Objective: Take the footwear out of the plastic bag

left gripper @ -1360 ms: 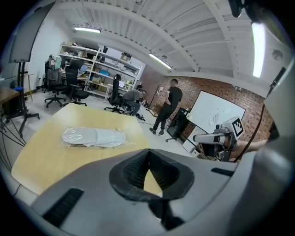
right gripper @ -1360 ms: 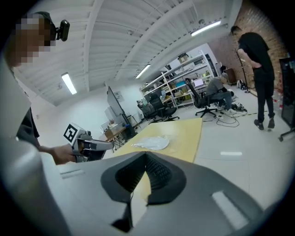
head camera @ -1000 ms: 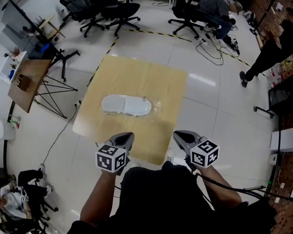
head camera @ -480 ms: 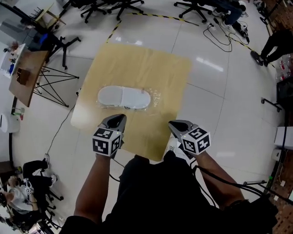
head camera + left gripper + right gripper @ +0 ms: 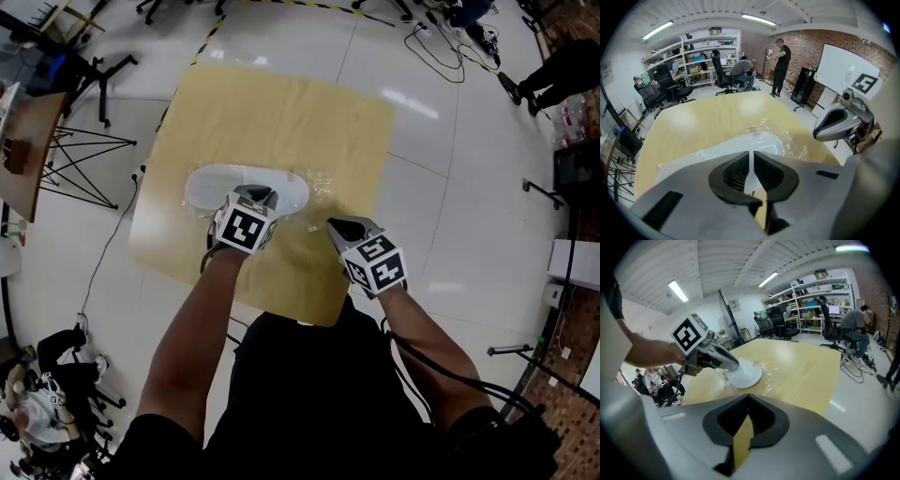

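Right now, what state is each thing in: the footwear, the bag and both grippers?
footwear: inside the plastic bag, lying flat on the table.
plastic bag: lying on the table, footwear in it, loose end crinkled.
left gripper: fingers slightly apart, just been opening, nothing clamped, poised over the bagged footwear.
right gripper: fingers shut, empty, over the table beside the bag.

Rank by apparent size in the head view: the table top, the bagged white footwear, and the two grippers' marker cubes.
1. Table top
2. White footwear, though partly covered
3. Left marker cube and right marker cube: these look alike, so they are unranked. Both are nearer the camera.
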Demonstrator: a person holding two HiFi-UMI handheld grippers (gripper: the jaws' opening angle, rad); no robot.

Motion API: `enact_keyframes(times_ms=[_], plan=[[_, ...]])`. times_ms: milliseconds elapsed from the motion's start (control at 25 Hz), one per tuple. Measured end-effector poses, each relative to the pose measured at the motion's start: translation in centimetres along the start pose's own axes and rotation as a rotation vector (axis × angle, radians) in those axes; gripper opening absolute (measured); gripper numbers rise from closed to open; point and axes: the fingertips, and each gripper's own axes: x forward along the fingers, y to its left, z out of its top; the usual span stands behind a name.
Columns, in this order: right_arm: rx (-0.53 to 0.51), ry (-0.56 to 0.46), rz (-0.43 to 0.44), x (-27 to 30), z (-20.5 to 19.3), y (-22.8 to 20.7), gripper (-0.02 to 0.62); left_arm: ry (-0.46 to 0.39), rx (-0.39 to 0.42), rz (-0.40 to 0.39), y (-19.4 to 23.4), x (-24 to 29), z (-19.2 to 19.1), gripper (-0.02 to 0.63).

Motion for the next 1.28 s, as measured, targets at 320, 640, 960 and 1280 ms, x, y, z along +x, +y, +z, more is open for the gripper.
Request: enact_keyframes(times_ms=[320, 640, 960, 1280], plan=[[-0.148, 0.132, -0.121, 4.3, -1.0, -0.4, 0.016, -0.025, 0.012, -0.003, -0.3, 1.4, -1.2, 0.031], [-0.325, 0.250, -0.140, 3.2, -4.2, 0.3, 0.056, -0.031, -0.028, 0.013, 0.2, 1.6, -1.2, 0.011], [-0.222, 0.172, -0.130, -0.6, -3.7, 0.1, 0.002, -0.048, -0.035, 0.016, 0.2, 1.6, -1.2, 0.009], [-0.303, 0.242, -0.072, 4.3, -3.6, 1.1, 0.017, -0.051, -0.058, 0.019, 0.3, 1.7, -1.3, 0.009]])
